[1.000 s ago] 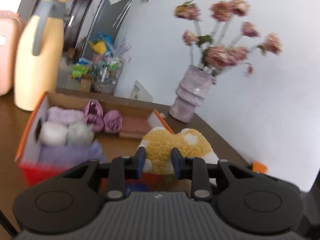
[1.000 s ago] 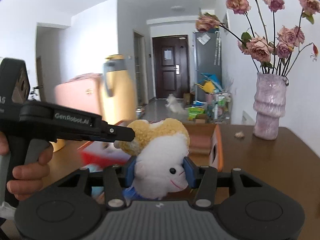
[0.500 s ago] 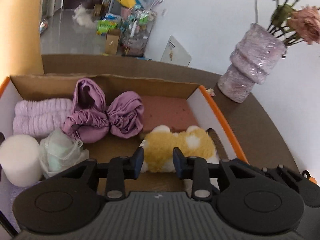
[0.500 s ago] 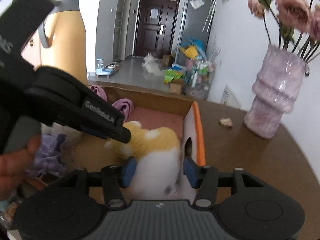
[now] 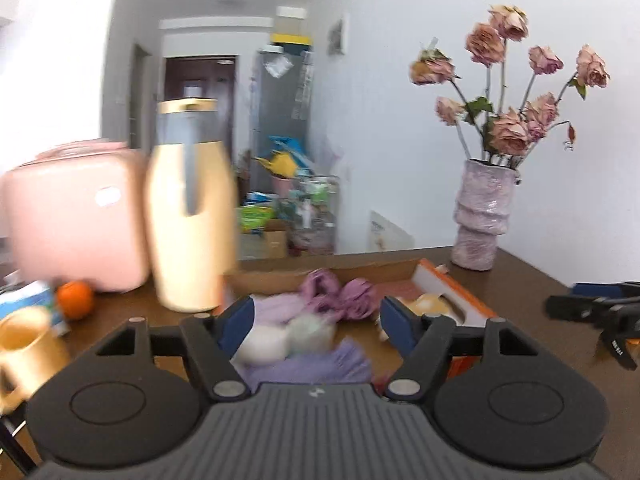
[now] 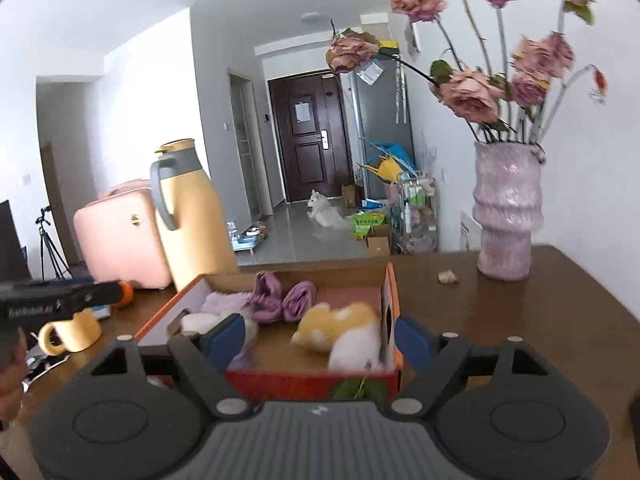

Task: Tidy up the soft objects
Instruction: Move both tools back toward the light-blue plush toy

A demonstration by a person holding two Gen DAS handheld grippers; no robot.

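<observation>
An orange-rimmed cardboard box (image 6: pixel 394 296) stands on the brown table. Inside lie a yellow-and-white plush toy (image 6: pixel 340 330) at the right side, a purple bow scrunchie (image 6: pixel 280 298), a lilac towel roll (image 6: pixel 224 302) and a white soft ball (image 6: pixel 196 322). The plush also shows in the left wrist view (image 5: pixel 430 304), with the scrunchie (image 5: pixel 340 294). My right gripper (image 6: pixel 318 340) is open and empty in front of the box. My left gripper (image 5: pixel 316 320) is open and empty, also before the box. The left gripper's body shows in the right wrist view (image 6: pixel 60 300).
A yellow thermos jug (image 6: pixel 192 212) and a pink case (image 6: pixel 120 232) stand behind the box at left. A yellow mug (image 6: pixel 74 330) and an orange (image 5: pixel 74 300) sit at left. A pink vase of dried roses (image 6: pixel 506 216) stands at back right.
Both grippers have opened and let go of the plush toy, which now lies in the box. Both have pulled back and up from the box.
</observation>
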